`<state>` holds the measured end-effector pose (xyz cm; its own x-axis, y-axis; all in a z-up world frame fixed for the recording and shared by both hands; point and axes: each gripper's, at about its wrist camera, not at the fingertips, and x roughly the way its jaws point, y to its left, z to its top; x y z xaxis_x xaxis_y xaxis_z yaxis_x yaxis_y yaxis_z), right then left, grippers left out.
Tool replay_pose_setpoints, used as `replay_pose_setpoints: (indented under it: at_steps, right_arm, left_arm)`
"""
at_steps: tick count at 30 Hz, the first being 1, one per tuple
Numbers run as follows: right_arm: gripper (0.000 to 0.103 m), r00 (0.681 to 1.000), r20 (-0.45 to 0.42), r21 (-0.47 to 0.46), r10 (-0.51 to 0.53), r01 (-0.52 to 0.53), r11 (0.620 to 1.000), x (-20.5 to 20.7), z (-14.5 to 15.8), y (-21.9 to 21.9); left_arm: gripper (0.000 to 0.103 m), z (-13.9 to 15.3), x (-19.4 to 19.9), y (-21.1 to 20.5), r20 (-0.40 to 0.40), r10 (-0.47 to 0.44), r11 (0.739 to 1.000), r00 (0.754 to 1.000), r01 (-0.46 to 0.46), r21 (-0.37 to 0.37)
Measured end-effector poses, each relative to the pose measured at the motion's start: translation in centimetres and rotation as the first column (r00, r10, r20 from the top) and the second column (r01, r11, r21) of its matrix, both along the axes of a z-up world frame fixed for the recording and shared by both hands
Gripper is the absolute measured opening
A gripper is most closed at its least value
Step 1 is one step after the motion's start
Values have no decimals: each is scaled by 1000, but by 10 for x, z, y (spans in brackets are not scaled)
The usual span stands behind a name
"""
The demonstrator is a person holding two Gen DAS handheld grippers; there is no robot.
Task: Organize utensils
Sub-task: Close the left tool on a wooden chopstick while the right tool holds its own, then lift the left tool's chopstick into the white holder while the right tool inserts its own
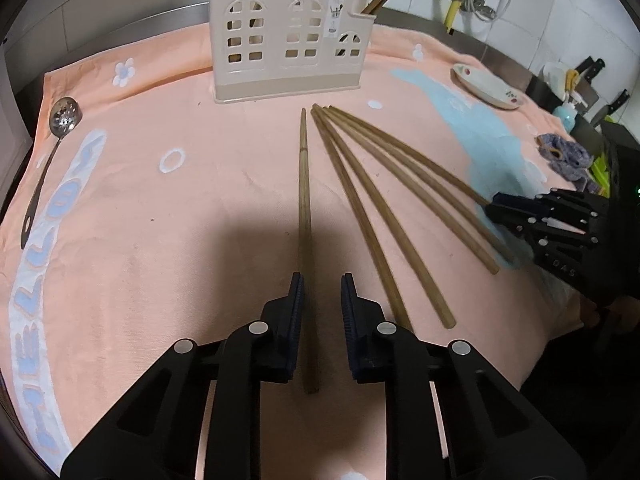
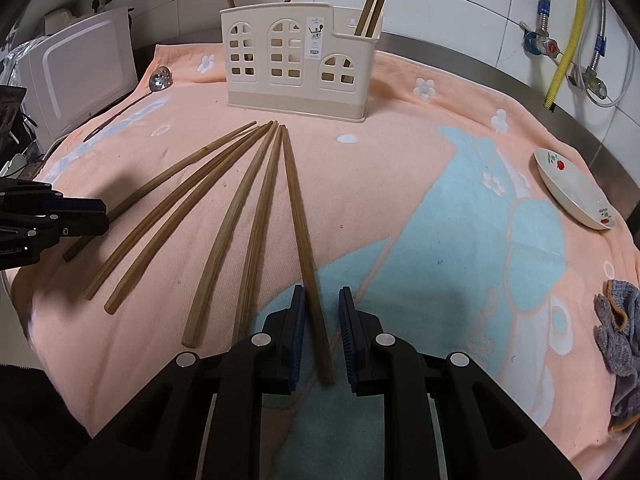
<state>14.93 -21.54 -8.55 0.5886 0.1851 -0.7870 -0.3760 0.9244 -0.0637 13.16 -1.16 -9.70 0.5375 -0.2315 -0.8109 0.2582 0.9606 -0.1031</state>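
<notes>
Several long wooden chopsticks fan out on the pink towel [image 1: 180,220] in front of a cream utensil holder [image 1: 292,40] [image 2: 300,60], which holds upright chopsticks [image 2: 374,4]. My left gripper [image 1: 322,280] straddles the leftmost chopstick [image 1: 304,200]. The stick lies against the left pad, and a gap shows to the right pad, so the jaws are open. My right gripper [image 2: 322,292] straddles the rightmost chopstick [image 2: 298,208] with a gap on both sides, also open. Each gripper shows in the other's view: the right gripper [image 1: 490,210] and the left gripper [image 2: 105,218].
A slotted metal spoon [image 1: 64,116] [image 2: 160,78] lies at the towel's left edge. A flowered dish [image 1: 486,86] [image 2: 572,188] and a grey cloth [image 1: 564,156] [image 2: 620,344] sit at the right. A white appliance [image 2: 80,68] stands far left, and knives [image 1: 592,72] far right.
</notes>
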Motion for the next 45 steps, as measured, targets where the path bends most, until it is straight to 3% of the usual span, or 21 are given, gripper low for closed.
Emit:
replay_pose_setpoints:
  at_steps: [7, 12, 23, 35, 45]
  right_arm:
    - [17, 1000, 0, 1, -1, 1, 1000, 0, 0, 0]
    - [12, 1000, 1, 6, 0, 0, 1000, -1, -1, 0]
    - [8, 1000, 20, 49, -4, 3, 999, -4, 10, 1]
    - [6, 975, 224, 152, 13, -48, 987, 4, 98, 11]
    - [6, 949, 314, 212, 37, -108, 971, 37, 167, 18]
  left_arm:
    - [18, -5, 6, 3, -42, 2, 1000, 999, -1, 24]
    - [7, -4, 6, 4, -37, 10, 999, 999, -9, 34]
    - [6, 23, 2, 11, 51, 18, 1000, 999, -19, 10]
    - [6, 82, 14, 20, 213, 38, 999, 976, -37, -10]
    - [6, 125, 38, 27, 305, 41, 999, 952, -38, -17]
